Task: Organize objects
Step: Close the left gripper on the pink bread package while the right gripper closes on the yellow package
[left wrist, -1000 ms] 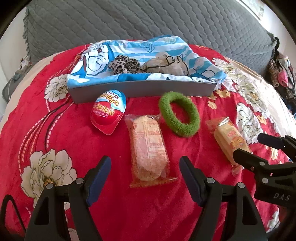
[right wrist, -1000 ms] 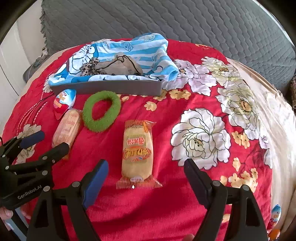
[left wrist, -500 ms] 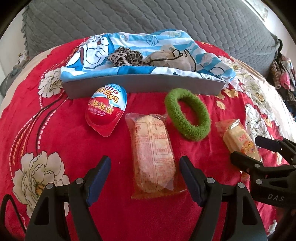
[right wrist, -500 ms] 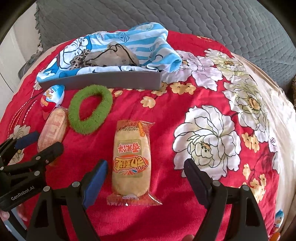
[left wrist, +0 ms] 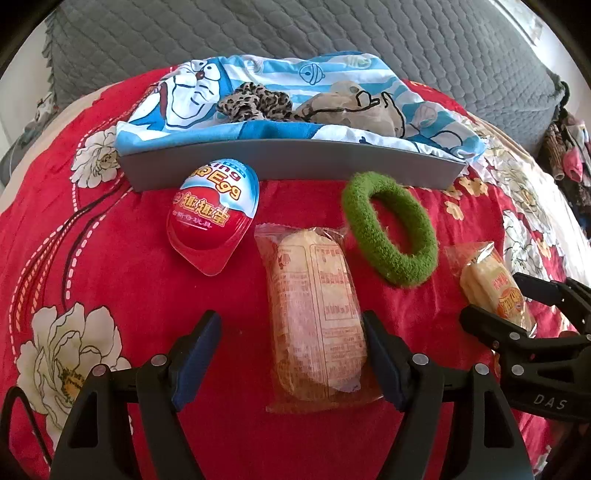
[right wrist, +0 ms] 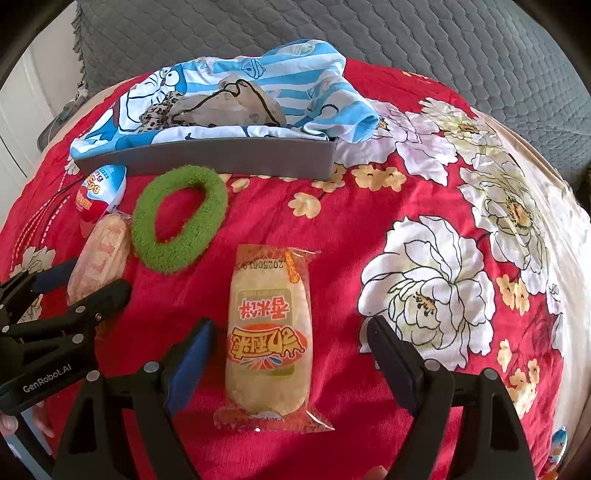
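Two grippers, one per hand, hang over a red floral bedspread (right wrist: pixel 369 229), each with its jaws spread wide and gripping nothing. The left gripper (left wrist: pixel 291 354) straddles the near half of one wrapped rice cracker (left wrist: pixel 314 317) lying label-down; the right-hand finger stands just beside the wrapper's edge, though contact cannot be told, and the left-hand finger is clear of it. The right gripper (right wrist: pixel 291 354) straddles a second wrapped rice cracker (right wrist: pixel 269 343), printed side up, with open cloth on both sides between pads and wrapper.

Four loose items lie in a rough row in front of one grey tray (left wrist: pixel 295 162): the two crackers, one green fuzzy hair ring (left wrist: pixel 388 229) between them, and one red-and-blue toy egg (left wrist: pixel 212 218) at the left end, its top just against the tray's front wall. The ring lies near the first cracker's far corner; whether they touch cannot be told.

One blue-and-white cartoon cloth (left wrist: pixel 295 88) lines the tray and spills over its right end. On it rest two things: one leopard-print scrunchie (left wrist: pixel 251 101) and one beige crumpled piece (left wrist: pixel 351 107) with a dark cord, side by side.

One more egg-shaped pack (right wrist: pixel 557 446) shows partly at the lower right edge of the right wrist view. A grey quilted cover (left wrist: pixel 332 33) rises behind the bedspread.
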The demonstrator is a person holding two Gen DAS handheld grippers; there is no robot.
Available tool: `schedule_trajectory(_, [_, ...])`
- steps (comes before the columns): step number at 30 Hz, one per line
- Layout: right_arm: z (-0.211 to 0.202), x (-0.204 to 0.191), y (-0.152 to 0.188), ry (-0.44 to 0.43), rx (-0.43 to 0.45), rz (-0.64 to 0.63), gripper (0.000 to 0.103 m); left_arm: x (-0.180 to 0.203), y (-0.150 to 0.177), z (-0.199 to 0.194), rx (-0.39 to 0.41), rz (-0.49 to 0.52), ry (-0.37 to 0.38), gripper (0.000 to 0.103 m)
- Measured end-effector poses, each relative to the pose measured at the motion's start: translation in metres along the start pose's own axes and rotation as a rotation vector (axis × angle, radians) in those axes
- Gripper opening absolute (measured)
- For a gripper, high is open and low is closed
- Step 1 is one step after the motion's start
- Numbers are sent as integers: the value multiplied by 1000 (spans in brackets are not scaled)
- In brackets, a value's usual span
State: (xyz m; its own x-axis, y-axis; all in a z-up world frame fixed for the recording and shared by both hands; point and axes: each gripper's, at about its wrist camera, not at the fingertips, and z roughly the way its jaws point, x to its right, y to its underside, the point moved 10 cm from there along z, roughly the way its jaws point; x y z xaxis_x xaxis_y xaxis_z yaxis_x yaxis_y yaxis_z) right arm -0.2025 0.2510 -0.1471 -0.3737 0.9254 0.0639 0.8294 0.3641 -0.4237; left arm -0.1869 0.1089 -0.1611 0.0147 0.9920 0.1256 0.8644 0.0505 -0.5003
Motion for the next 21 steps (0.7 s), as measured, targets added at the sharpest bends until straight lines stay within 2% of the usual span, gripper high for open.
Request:
schedule_trajectory(9, [4, 0, -3, -5, 4, 11, 83, 0, -3, 3, 0, -8, 6, 77])
schedule_trajectory(15, [6, -1, -5, -1, 3, 5, 76, 0, -3, 3, 1, -11, 7, 77])
schedule_trajectory(21, [5, -3, -6, -4, 9, -1, 65, 2, -1, 2, 2, -18, 18, 77])
